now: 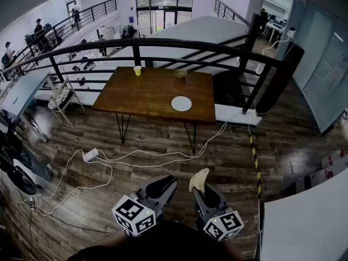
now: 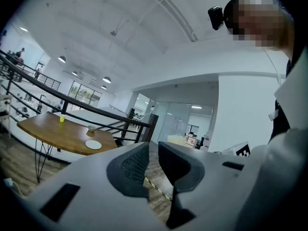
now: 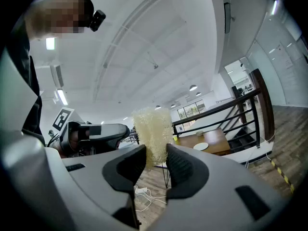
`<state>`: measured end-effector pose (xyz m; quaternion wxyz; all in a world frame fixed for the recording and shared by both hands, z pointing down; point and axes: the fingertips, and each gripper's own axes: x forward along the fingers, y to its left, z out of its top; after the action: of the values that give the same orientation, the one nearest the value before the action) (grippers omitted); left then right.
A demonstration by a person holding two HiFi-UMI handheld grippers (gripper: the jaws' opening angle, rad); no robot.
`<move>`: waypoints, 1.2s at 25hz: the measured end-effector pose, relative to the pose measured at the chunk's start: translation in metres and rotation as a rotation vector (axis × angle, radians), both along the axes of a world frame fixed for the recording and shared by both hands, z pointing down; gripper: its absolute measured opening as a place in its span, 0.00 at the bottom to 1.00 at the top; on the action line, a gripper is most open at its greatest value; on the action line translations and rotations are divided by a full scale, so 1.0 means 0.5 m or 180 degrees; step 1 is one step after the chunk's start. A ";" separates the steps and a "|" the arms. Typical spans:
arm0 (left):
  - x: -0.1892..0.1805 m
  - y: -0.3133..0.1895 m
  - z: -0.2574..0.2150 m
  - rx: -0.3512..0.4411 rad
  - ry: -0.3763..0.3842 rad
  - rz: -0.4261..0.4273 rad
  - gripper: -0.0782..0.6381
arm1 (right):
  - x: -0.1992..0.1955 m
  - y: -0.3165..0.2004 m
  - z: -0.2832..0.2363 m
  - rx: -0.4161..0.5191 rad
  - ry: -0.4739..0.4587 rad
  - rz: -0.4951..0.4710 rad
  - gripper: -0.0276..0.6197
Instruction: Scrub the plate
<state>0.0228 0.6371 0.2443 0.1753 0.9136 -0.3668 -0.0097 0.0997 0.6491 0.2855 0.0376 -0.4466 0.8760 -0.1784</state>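
Far ahead, a white plate (image 1: 181, 103) lies near the front right of a brown wooden table (image 1: 136, 94). Both grippers hang low over the wood floor, well short of the table. My right gripper (image 1: 200, 188) is shut on a pale yellow mesh scrubber (image 1: 199, 179), which sticks up between its pads (image 3: 153, 129). My left gripper (image 1: 166, 182) is beside it, jaws together with only a thin slit and nothing in them (image 2: 153, 153). The plate (image 2: 93, 145) shows small and distant in the left gripper view, and the plate (image 3: 200, 147) is also far off in the right gripper view.
A yellow cup (image 1: 137, 70) and a small bowl (image 1: 180, 74) stand at the table's far edge. A black railing (image 1: 179, 45) curves behind the table. A power strip (image 1: 91, 155) with cables lies on the floor; striped tape (image 1: 255, 167) runs at the right beside a white counter (image 1: 304, 227).
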 end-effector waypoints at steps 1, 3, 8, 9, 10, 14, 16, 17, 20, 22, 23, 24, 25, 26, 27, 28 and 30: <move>0.001 -0.001 0.000 -0.0004 -0.0003 0.0002 0.21 | 0.000 -0.001 0.000 -0.0009 -0.0010 0.0004 0.25; 0.003 -0.002 0.002 -0.0013 -0.0013 0.0004 0.21 | 0.002 -0.001 0.002 -0.0023 -0.0019 0.0006 0.25; 0.009 -0.006 0.016 -0.0071 -0.0051 -0.0008 0.21 | 0.010 -0.008 0.025 -0.0081 -0.0046 -0.0020 0.25; 0.006 -0.009 0.019 -0.0092 -0.0056 -0.0021 0.21 | 0.009 -0.011 0.029 -0.0095 -0.0069 -0.0028 0.25; 0.001 -0.012 0.023 -0.0114 -0.0059 -0.0036 0.21 | 0.007 -0.015 0.031 -0.0102 -0.0097 -0.0033 0.25; -0.012 -0.039 0.042 -0.0205 -0.0048 -0.0053 0.21 | -0.003 -0.041 0.039 -0.0139 -0.0165 -0.0012 0.25; -0.014 -0.063 0.054 -0.0247 -0.0032 -0.0037 0.21 | -0.005 -0.063 0.048 -0.0206 -0.0177 0.0024 0.25; -0.014 -0.077 0.060 -0.0262 -0.0023 -0.0025 0.21 | -0.005 -0.075 0.053 -0.0224 -0.0172 0.0036 0.25; -0.020 -0.127 0.067 -0.0296 0.0021 0.0024 0.21 | -0.007 -0.122 0.061 -0.0234 -0.0133 0.0104 0.25; -0.026 -0.167 0.069 -0.0315 0.0054 0.0069 0.21 | -0.013 -0.161 0.060 -0.0228 -0.0116 0.0162 0.25; -0.029 -0.190 0.069 -0.0324 0.0069 0.0096 0.21 | -0.017 -0.185 0.056 -0.0221 -0.0116 0.0198 0.25; -0.031 -0.215 0.067 -0.0332 0.0083 0.0125 0.21 | -0.021 -0.210 0.051 -0.0224 -0.0117 0.0238 0.25; -0.032 -0.242 0.065 -0.0336 0.0095 0.0156 0.21 | -0.024 -0.235 0.048 -0.0246 -0.0109 0.0273 0.25; -0.033 -0.270 0.061 -0.0337 0.0107 0.0188 0.21 | -0.026 -0.259 0.048 -0.0275 -0.0088 0.0298 0.25; -0.035 -0.297 0.056 -0.0336 0.0118 0.0222 0.21 | -0.027 -0.281 0.050 -0.0295 -0.0065 0.0321 0.25; -0.038 -0.323 0.052 -0.0335 0.0131 0.0256 0.21 | -0.030 -0.303 0.050 -0.0306 -0.0053 0.0346 0.25; -0.052 -0.368 0.045 -0.0330 0.0151 0.0318 0.21 | -0.046 -0.346 0.045 -0.0326 -0.0052 0.0400 0.25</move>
<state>-0.0031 0.4533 0.2669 0.2313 0.9200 -0.3165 -0.0036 0.0767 0.4762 0.3078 0.0330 -0.5005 0.8356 -0.2238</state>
